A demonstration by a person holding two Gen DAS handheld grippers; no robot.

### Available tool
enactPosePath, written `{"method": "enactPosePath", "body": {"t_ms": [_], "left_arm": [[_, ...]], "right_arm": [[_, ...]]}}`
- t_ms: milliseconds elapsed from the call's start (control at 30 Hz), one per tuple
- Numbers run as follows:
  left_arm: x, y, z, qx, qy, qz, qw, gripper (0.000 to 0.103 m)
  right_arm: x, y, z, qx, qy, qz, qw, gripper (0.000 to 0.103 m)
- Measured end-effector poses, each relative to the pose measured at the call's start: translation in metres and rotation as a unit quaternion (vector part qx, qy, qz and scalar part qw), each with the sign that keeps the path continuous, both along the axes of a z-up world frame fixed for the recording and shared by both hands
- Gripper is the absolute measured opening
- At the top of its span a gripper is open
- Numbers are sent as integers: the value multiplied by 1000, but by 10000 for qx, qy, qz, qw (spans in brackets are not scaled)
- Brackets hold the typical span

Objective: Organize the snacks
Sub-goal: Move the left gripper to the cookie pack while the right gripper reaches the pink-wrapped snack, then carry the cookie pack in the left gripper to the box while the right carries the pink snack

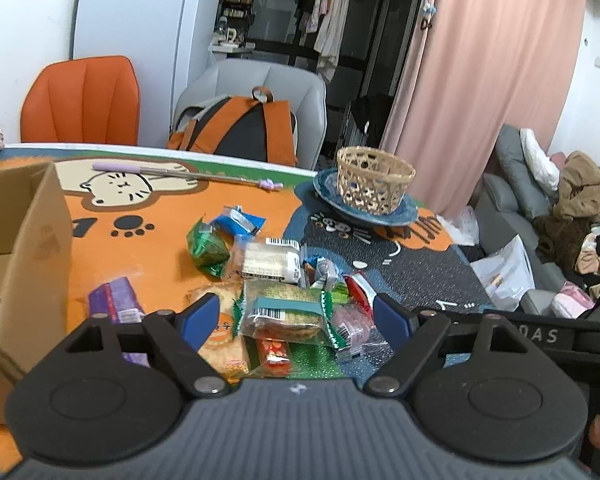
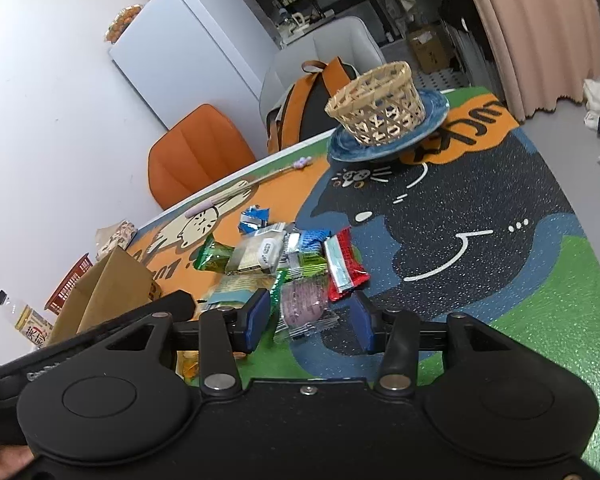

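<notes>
At the far left, a cardboard box (image 1: 24, 240) is standing open on the surface (image 1: 440, 272), beside the snack pile (image 1: 276, 280), which is lying loose in the middle. The left gripper (image 1: 296, 312) is hovering over the near edge of that pile with its fingers (image 1: 198, 318) spread wide and holding nothing; a green-trimmed cracker packet (image 1: 286, 312) is lying directly between them, its long axis running across the gap from finger to finger. To the right, the right gripper (image 2: 306, 318) is hovering with its fingers (image 2: 256, 316) also wide and empty, bracketing a clear packet of purple snack (image 2: 304, 308). A red wrapper (image 2: 346, 266) is lying just beyond. Further right and well apart, a woven basket (image 1: 374, 180) is sitting on a blue plate (image 1: 328, 184). Each gripper appears equally near its own packet; the left is nearer the box, the right nearer the basket.
</notes>
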State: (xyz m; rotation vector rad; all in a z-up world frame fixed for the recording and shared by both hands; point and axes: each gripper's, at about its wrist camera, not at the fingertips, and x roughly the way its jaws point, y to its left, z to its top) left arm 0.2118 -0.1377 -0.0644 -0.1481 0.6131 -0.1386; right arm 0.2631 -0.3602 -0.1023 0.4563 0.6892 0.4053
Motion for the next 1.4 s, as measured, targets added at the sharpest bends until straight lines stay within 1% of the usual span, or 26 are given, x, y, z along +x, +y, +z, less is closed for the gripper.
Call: {"method": "enactPosePath", "body": {"t_ms": [100, 233, 500, 633, 700, 733, 833, 900, 1000, 1100, 1400], "left_arm": [[9, -3, -8, 62, 94, -4, 9999, 79], [20, -10, -16, 167, 193, -27, 9997, 79], [40, -17, -33, 384, 293, -5, 9988, 79], [45, -21, -39, 568, 314, -41, 9979, 79], [45, -22, -41, 694, 245, -51, 9973, 77], [45, -22, -42, 686, 228, -58, 9974, 71], [46, -21, -42, 688, 196, -39, 9974, 58], [45, -17, -40, 605, 215, -31, 9979, 52], [40, -12, -36, 544, 147, -59, 9984, 50], [35, -4, -31, 411, 132, 8, 9991, 50], [20, 19, -19, 225, 39, 239, 9995, 50]], "right_arm": [[7, -6, -5, 142, 96, -17, 9999, 47], [13, -8, -11, 232, 155, -11, 9996, 53], [22, -4, -17, 251, 230, 52, 9994, 53], [25, -2, -18, 207, 247, 51, 9995, 53], [25, 0, -18, 193, 252, 57, 9995, 53], [26, 1, -18, 185, 253, 66, 9995, 53], [28, 6, -17, 124, 257, 71, 9996, 53], [28, 8, -17, 86, 246, 92, 9996, 53], [29, 12, -17, 9, 244, 87, 9997, 54], [31, 16, -16, -14, 244, 107, 9996, 54], [33, 38, -14, -282, 210, 214, 9992, 54]]}}
